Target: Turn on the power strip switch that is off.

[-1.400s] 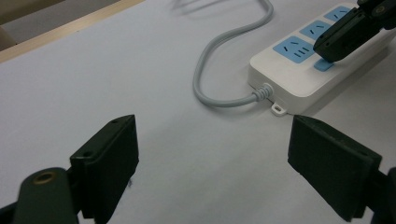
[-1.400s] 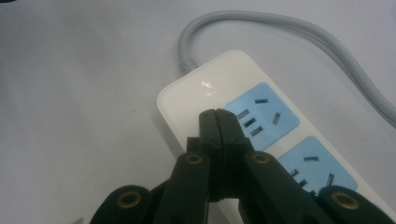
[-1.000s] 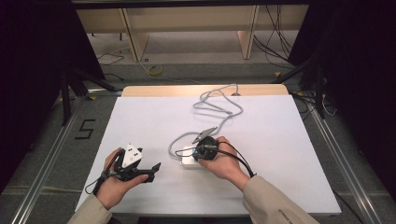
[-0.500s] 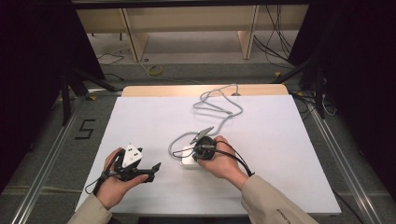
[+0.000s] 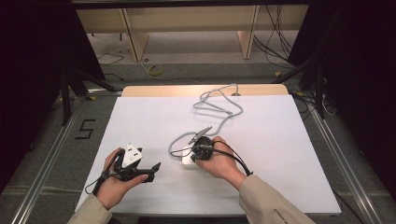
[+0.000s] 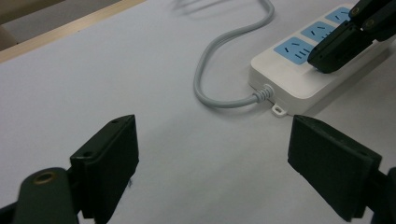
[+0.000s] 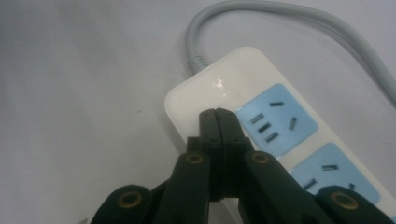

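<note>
Motion almost none over the last second: right tool [image 5: 192, 157] kept at the same place on the power strip [image 5: 187, 163], left tool [image 5: 152, 171] kept low at the near left of the desk [image 5: 289, 154], strip and its grey cord [image 5: 219, 109] lying as before. Means, probably, a pause in the work and not a new step; seems to be pressing or steadying the strip more than lifting it, so nothing yet gained and nothing lost. In the right gripper view, right tool [image 7: 218, 122] fully closed, both jaws flat against each other with no gap and nothing between them, tips set down on the white end of the power strip [image 7: 210, 93], just beside the first blue socket [image 7: 275, 119] and near the place where the cord enters. Looks to be touching the plastic, though how hard cannot be told. From the left gripper view, same right tool [image 6: 336, 46] seen coming down on the strip [image 6: 289, 81] from above, with the cord [image 6: 210, 70] curving away toward the far side. Left tool [image 6: 212, 154] spread wide, holding nothing, touching nothing, jaws hanging over bare desk, aimed at the cord end of the strip but apart from it. Power strip itself flat on the desk, near the middle, under the right hand
</note>
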Demonstrator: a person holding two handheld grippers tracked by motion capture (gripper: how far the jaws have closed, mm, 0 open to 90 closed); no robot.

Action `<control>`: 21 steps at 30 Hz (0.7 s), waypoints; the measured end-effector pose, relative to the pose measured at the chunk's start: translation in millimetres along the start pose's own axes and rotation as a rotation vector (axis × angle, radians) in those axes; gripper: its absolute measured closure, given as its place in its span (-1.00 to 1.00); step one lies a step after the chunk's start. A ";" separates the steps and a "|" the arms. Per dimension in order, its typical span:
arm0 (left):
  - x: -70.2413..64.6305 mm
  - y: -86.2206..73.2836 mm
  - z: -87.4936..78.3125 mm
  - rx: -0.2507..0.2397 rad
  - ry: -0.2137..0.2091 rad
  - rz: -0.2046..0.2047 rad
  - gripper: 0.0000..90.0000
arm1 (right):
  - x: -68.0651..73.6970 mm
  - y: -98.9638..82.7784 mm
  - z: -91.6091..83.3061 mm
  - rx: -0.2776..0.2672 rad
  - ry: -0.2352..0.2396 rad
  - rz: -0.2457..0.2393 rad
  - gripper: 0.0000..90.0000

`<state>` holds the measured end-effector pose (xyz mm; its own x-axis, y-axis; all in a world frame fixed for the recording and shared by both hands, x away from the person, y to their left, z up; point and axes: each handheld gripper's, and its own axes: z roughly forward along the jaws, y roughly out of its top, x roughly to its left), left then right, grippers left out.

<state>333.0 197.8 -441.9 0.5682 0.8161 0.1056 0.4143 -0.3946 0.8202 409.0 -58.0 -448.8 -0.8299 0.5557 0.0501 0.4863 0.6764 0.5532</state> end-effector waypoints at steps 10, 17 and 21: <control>0.2 0.2 0.0 0.000 -0.002 0.001 -0.65 | -2.8 2.0 -2.7 0.004 -0.011 0.024 1.00; 0.2 0.2 -0.6 0.000 0.000 0.001 -0.64 | -3.7 1.4 -1.5 0.009 -0.011 0.013 1.00; -0.5 0.3 -0.3 -0.001 -0.002 0.003 -0.64 | -3.0 1.9 -0.2 0.011 -0.017 0.008 1.00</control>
<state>332.6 197.5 -441.6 0.5705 0.8143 0.1070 0.4118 -0.3964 0.8205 412.4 -58.5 -447.7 -0.8213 0.5691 0.0403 0.4958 0.6769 0.5440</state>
